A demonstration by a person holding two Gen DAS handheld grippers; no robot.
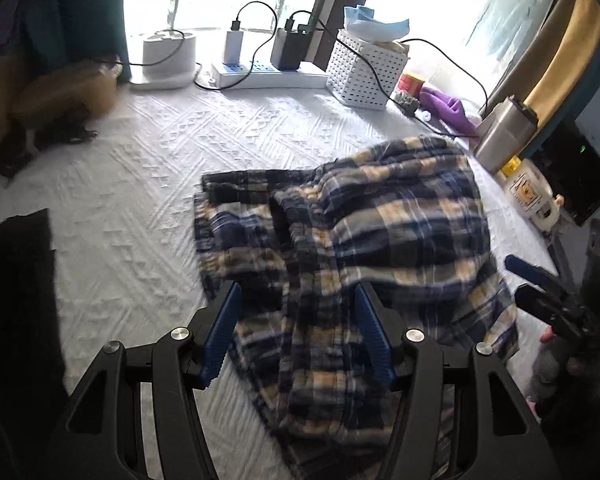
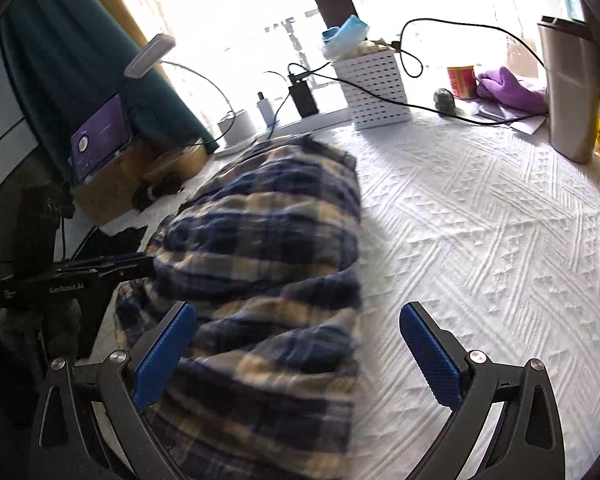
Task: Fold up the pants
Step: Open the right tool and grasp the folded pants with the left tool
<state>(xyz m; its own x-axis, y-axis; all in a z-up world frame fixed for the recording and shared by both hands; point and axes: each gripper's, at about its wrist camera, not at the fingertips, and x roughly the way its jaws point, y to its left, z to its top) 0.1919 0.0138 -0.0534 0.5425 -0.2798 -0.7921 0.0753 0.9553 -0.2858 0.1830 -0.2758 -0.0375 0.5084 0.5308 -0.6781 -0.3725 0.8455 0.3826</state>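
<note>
The pants (image 1: 360,232) are navy, blue and cream plaid and lie in a rumpled heap on the white textured bedspread (image 1: 140,184). My left gripper (image 1: 296,300) is open just above their near part, its blue pads either side of a fold. The right gripper shows at the right edge of the left wrist view (image 1: 540,284). In the right wrist view the pants (image 2: 268,240) fill the left centre, and my right gripper (image 2: 300,332) is open over their near edge. The left gripper (image 2: 100,270) is at their left side.
A white perforated basket (image 1: 364,68), a power strip with chargers and cables (image 1: 260,72), a steel tumbler (image 1: 504,132), a purple cloth (image 1: 448,108) and a lotion bottle (image 1: 532,196) line the far and right edges. A black cloth (image 1: 16,272) lies at the left.
</note>
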